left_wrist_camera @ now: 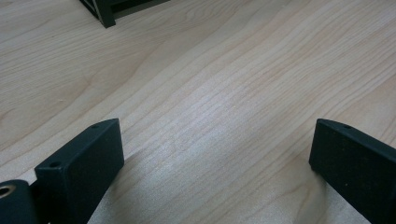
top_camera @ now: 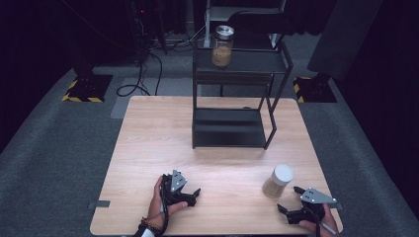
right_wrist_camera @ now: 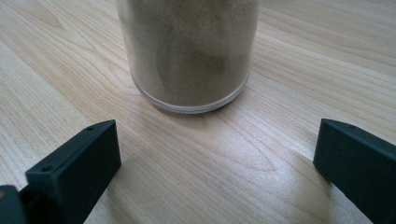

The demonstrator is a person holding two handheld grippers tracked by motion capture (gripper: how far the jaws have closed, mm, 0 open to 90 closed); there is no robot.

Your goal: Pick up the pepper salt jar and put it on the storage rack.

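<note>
**What the frames cut off or leave unclear**

In the right gripper view, the clear glass jar of tan powder (right_wrist_camera: 189, 51) runs off the top edge, so its lid and upper body are out of frame. In the left gripper view, the black metal two-tier rack (left_wrist_camera: 105, 13) shows just one foot at the top edge. In the high view, the person's forearms leave the bottom edge, and the far silver-lidded glass jar (top_camera: 223, 47) is too small for its contents to be told.

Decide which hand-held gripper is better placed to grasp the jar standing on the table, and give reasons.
The right hand-held gripper. Its jaws stand open, facing the jar just ahead. The left hand-held gripper is farther off, with bare table between its open jaws.
</note>
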